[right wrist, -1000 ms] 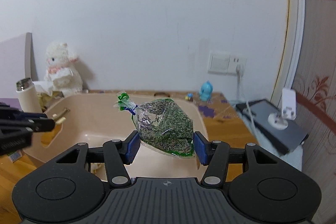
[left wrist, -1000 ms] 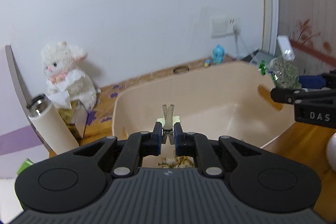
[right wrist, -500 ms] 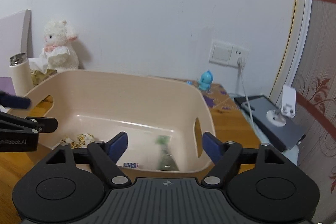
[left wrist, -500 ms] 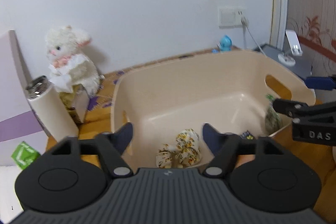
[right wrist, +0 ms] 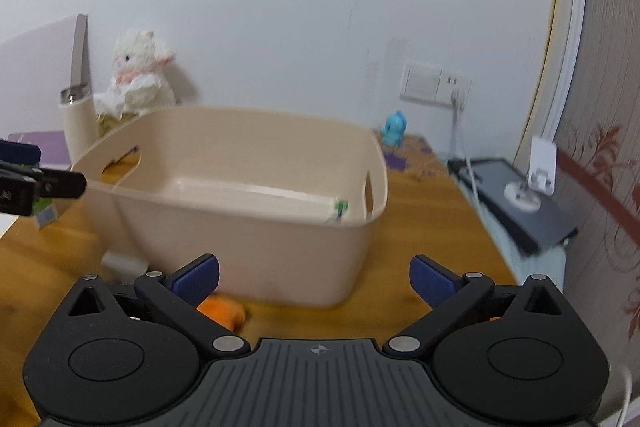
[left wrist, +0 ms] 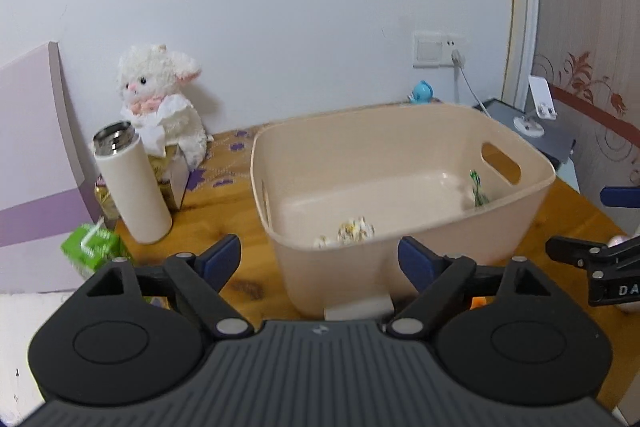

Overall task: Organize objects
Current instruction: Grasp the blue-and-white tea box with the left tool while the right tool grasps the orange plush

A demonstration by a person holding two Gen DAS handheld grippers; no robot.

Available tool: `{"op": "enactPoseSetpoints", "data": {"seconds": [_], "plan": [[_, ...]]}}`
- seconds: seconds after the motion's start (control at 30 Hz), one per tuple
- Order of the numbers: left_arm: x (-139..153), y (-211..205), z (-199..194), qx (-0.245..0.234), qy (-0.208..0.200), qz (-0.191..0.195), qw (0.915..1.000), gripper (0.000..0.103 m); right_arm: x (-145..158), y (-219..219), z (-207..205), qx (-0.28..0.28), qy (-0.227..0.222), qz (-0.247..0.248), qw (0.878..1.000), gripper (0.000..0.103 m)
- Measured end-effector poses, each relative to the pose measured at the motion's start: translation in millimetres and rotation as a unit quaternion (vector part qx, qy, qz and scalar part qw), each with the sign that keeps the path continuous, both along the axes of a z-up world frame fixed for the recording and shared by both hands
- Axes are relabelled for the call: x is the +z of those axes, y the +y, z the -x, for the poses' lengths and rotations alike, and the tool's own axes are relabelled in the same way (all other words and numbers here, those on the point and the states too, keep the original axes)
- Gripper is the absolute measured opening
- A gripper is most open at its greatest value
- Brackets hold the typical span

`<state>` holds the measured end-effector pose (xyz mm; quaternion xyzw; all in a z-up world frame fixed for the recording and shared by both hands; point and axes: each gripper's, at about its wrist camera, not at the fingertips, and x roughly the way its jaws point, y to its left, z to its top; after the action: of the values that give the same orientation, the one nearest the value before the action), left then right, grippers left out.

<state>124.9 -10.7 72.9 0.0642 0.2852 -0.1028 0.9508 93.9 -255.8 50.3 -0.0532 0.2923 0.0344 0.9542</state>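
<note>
A beige plastic basket (left wrist: 500, 227) (right wrist: 248, 235) stands on the wooden table. Inside it lie a yellow-and-white patterned item (left wrist: 352, 229) and a clear bag of green bits, whose green tie (left wrist: 477, 189) (right wrist: 340, 207) shows near the right wall. My left gripper (left wrist: 320, 259) is open and empty, in front of the basket's near wall. My right gripper (right wrist: 314, 277) is open and empty, also in front of the basket. An orange object (right wrist: 222, 311) lies on the table by the right gripper's left finger.
A white thermos (left wrist: 130, 183), a white plush lamb (left wrist: 160, 99) and a green carton (left wrist: 94, 251) stand left of the basket. A small white block (left wrist: 358, 307) lies against the basket's near side. A blue figurine (right wrist: 394, 127) and a dark tablet (right wrist: 516, 203) sit right.
Both grippers opened and dropped their loads into the basket: the left its small clip, the right the bag of green bits. Both then drew back to in front of the basket.
</note>
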Motion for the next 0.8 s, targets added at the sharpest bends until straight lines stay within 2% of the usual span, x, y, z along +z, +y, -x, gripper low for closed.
{"op": "enactPoseSetpoints", "data": {"seconds": [0.2, 0.37, 0.53, 0.8], "plan": [[-27, -5, 14, -0.023, 0.031, -0.023, 0.999, 0.091, -33, 0, 5, 0.005, 0.045, 0.005, 0.999, 0.103], [-61, -15, 14, -0.048, 0.075, -0.041, 0.9952, 0.091, -58, 12, 9, 0.014, 0.078, 0.01, 0.997, 0.103], [-89, -24, 7, -0.057, 0.109, -0.057, 0.9908, 0.091, -71, 20, 7, 0.015, 0.089, 0.013, 0.996, 0.103], [-108, -27, -9, -0.062, 0.138, -0.044, 0.9875, 0.091, -86, 30, -6, 0.021, 0.092, 0.024, 0.995, 0.103]]}}
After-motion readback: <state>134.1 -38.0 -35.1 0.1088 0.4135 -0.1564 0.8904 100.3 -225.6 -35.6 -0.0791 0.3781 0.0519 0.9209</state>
